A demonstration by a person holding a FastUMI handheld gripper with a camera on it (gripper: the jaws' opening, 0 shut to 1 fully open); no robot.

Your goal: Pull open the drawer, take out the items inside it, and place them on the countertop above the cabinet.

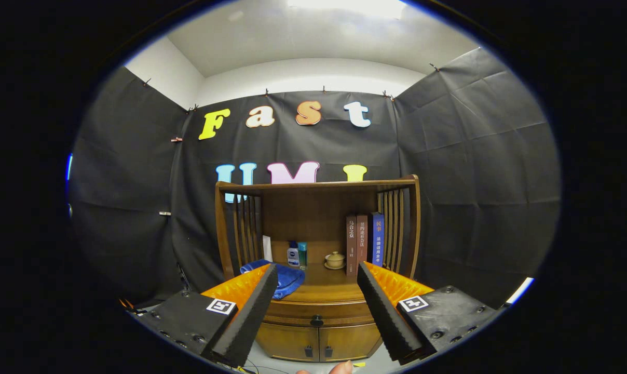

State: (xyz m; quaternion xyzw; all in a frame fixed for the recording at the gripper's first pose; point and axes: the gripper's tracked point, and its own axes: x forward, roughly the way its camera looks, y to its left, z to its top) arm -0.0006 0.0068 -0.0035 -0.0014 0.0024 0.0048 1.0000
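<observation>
A wooden cabinet (318, 306) stands well ahead of me, seen between my two fingers. Its drawer (318, 314) is closed, with a small dark knob (317, 320) at its middle. The countertop (324, 288) above the drawer carries a blue cloth (287, 278), two small bottles (297, 254), a little lidded cup (335, 259) on a saucer, and three upright books (364, 244). My gripper (317, 272) is open, with nothing between its fingers, and is held some way back from the cabinet.
Below the drawer are two small doors (318, 342) with dark knobs. A slatted wooden shelf frame (316, 184) rises over the countertop. A person's fingertips (339, 368) show just under the cabinet. Black cloth walls surround the booth.
</observation>
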